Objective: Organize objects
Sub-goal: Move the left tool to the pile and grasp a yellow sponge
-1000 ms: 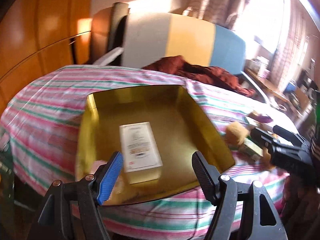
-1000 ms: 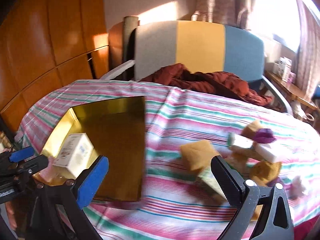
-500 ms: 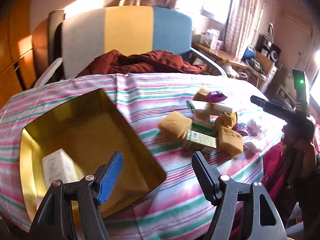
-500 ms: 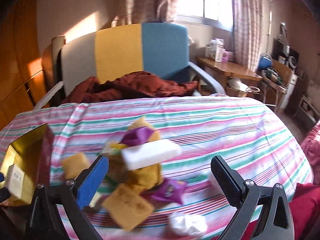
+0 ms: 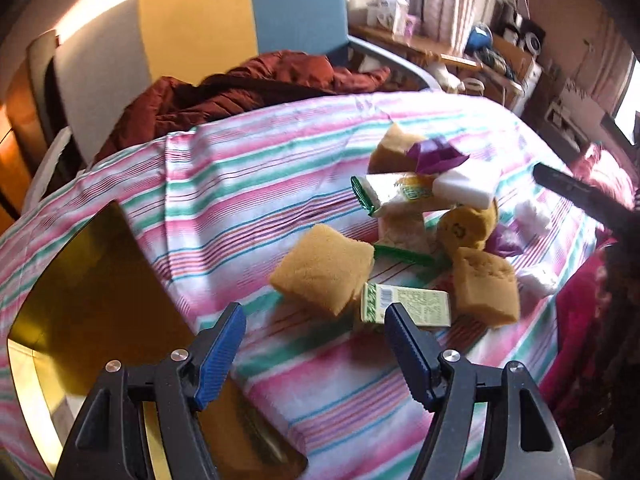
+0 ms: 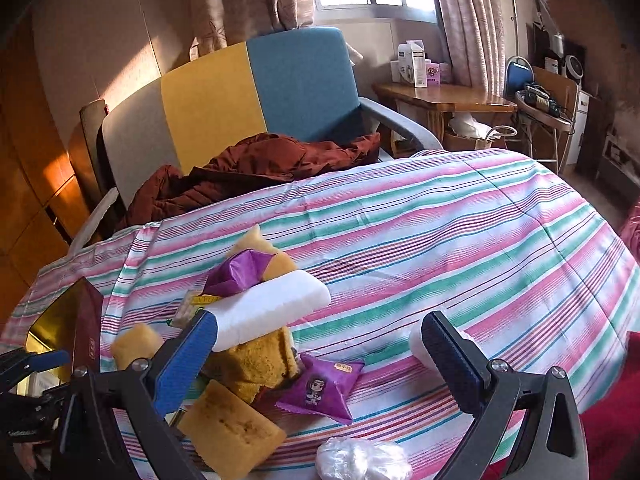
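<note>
Both views have swung off the gold tray [image 5: 92,280] and onto the heap of loose items. A second ago the tray, with a white box lying in it, filled the centre of the left wrist view; it now sits at the lower left of that frame, and the box is out of sight.

The left gripper [image 5: 316,344] is spread wide with nothing between its jaws, low centre of frame, just short of a green-and-white packet [image 5: 406,305] and a yellow sponge [image 5: 322,268].

The right gripper [image 6: 320,356] is likewise spread and empty. A white foam block [image 6: 266,306] and a purple packet [image 6: 320,386] lie on the heap between its jaws, though neither is gripped.

All the loose items rest on the striped cloth [image 6: 440,220] over the desk, right of the tray.

Judgement: one item is stowed and the next pick-up is being lined up (most of the sorting is not yet done).
</note>
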`<state>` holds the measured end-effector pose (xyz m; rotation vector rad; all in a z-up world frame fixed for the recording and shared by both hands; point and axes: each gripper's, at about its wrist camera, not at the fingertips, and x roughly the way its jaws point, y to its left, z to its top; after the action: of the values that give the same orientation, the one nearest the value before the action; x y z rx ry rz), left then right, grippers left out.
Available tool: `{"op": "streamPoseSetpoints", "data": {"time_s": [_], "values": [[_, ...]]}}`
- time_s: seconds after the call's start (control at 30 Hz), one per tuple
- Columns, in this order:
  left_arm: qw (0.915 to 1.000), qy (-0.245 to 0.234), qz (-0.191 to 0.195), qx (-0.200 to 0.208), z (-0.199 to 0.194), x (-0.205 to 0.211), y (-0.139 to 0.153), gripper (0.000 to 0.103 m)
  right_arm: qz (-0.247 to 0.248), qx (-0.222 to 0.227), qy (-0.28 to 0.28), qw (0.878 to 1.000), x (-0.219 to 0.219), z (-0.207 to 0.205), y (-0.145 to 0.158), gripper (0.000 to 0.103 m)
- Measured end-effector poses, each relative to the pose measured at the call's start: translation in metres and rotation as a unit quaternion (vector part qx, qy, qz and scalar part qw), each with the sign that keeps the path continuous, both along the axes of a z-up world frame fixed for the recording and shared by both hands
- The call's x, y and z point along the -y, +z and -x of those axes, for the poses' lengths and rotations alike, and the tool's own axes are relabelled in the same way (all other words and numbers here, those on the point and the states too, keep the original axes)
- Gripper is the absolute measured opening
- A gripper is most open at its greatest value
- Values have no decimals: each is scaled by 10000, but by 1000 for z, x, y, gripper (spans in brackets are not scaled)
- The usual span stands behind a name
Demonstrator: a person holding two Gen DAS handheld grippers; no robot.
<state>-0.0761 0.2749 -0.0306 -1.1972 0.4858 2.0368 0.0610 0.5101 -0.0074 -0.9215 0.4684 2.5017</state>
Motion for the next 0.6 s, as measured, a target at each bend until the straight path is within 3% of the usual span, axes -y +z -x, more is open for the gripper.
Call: {"op": "streamPoseSetpoints", "data": {"time_s": [0.33,0.47,0.6], "values": [[9972,-496,436,344,27,-43,-26,79,120,2,78,9999,0,3,-2,103],[9961,-480,535,518,36,-52,-39,79,96,9,127,9999,2,3,-3,103],[9941,-272,456,949,51,-49,-52,76,37,17,169,9998,4,4,-2,103]]}}
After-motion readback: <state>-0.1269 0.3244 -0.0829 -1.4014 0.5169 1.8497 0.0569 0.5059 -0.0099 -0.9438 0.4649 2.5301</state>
